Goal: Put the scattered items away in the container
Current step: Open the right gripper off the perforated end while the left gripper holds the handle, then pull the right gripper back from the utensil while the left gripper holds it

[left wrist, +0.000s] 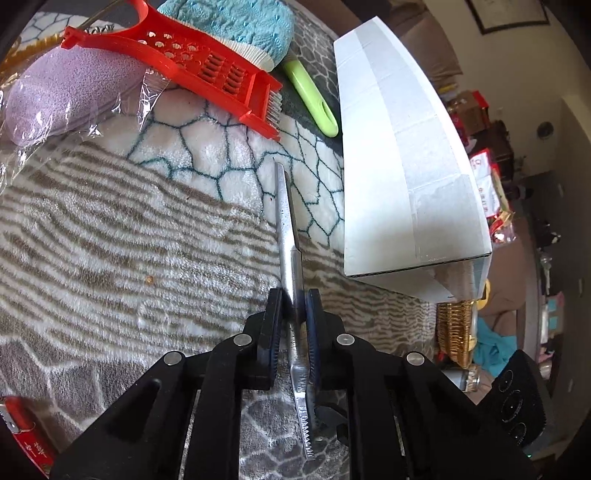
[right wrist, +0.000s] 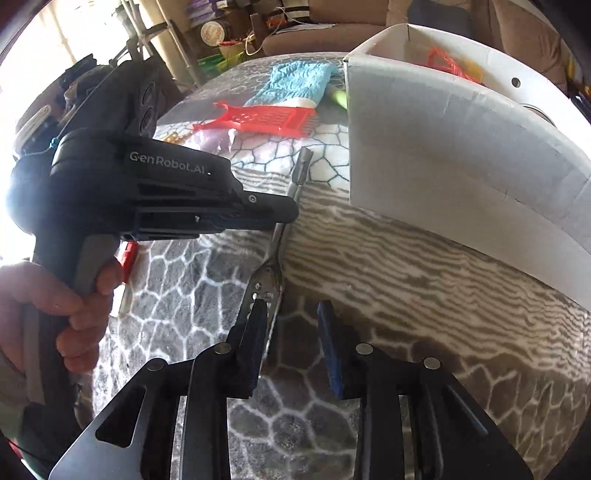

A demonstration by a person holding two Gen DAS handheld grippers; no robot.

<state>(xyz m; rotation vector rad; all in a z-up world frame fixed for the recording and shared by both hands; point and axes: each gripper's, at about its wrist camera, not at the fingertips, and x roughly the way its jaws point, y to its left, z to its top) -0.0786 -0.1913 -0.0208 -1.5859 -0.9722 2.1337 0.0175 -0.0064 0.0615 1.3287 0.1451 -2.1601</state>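
My left gripper [left wrist: 294, 295] is shut on steel tongs [left wrist: 286, 218], holding them above the patterned blanket; it also shows in the right wrist view [right wrist: 284, 214] clamping the tongs [right wrist: 275, 254]. The white cardboard box [left wrist: 399, 158] stands just right of the tongs and shows in the right wrist view [right wrist: 443, 155]. My right gripper [right wrist: 291, 314] is open, its left finger beside the toothed end of the tongs. A red plastic grater [left wrist: 177, 62], a lilac sponge in clear wrap [left wrist: 62, 96], a turquoise cloth [left wrist: 236, 26] and a green handle [left wrist: 314, 99] lie beyond.
A patterned plush blanket [left wrist: 129, 229] covers the surface. A red packet [left wrist: 26, 435] lies at the near left. A wicker basket [left wrist: 454, 332] stands past the box. The box holds orange and yellow items [right wrist: 450, 64]. Sofa and clutter stand behind.
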